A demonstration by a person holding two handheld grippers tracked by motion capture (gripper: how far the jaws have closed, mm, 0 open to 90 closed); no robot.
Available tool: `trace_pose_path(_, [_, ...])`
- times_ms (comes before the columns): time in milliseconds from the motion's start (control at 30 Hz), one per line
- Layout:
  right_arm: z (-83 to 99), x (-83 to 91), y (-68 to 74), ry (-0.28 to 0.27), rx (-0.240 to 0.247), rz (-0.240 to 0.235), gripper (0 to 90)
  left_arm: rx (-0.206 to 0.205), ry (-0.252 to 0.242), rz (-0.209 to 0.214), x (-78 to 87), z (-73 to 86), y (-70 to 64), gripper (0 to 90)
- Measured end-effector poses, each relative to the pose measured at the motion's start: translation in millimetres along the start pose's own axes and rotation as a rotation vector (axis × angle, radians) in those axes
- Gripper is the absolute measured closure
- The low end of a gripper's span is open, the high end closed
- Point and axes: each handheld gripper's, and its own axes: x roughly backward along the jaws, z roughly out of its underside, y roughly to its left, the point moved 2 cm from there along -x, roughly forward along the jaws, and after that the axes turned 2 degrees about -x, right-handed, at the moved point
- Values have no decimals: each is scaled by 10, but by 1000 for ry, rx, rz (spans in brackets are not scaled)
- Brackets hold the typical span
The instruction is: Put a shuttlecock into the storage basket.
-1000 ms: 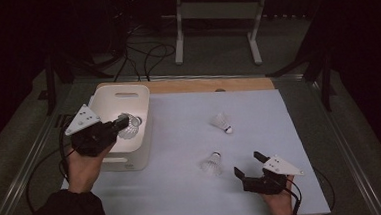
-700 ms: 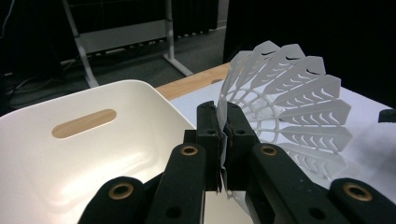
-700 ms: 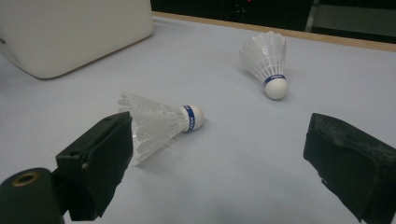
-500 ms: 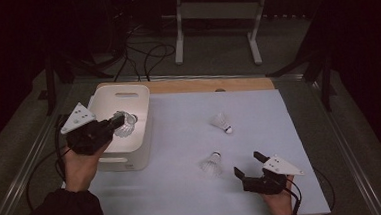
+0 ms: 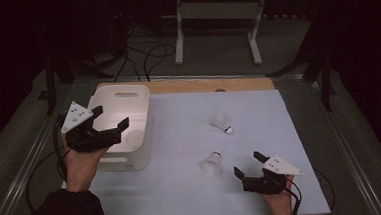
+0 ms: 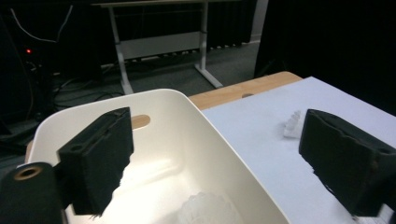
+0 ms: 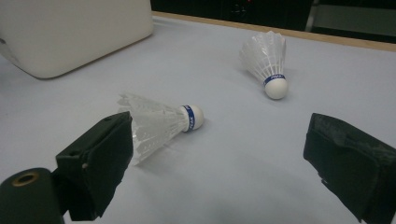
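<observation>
White bin (image 5: 121, 111), white shuttlecocks (image 7: 161, 122) with blue bands, pale grey table sheet (image 5: 259, 113), black hand-held gripper (image 5: 110, 123).

Right gripper (image 7: 219, 163) low over pale sheet (image 7: 243, 186), jaws spread wide, nothing between them. Near shuttlecock (image 7: 159, 123) lies on its side, feather skirt just beside left jaw, possibly touching it; white cork tip with blue band points right. Far shuttlecock (image 7: 267, 63) lies farther back, well apart from first, cork toward camera. White bin (image 7: 70, 32) at upper left, outer wall resting on sheet. Wooden edge (image 7: 327, 39) beyond sheet.
</observation>
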Motion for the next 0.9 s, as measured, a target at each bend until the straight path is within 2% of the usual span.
trace_pose_path(233, [-2,3,-3,-1,-2,1,81,-11,-9,19,-20,-2,-33,135])
trace_pose_path(433, [-2,4,-2,1,0,2,81,-28,-22,-2,-40,-7,-63,96])
trace_pose_path(567, [-2,4,-1,-1,-2,-1,81,-25,-20,11,-58,-7,-77,74])
trace_pose_path(900, [-2,5,-3,-1,-2,0,81,-7,-28,40,-91,-16,-100,94])
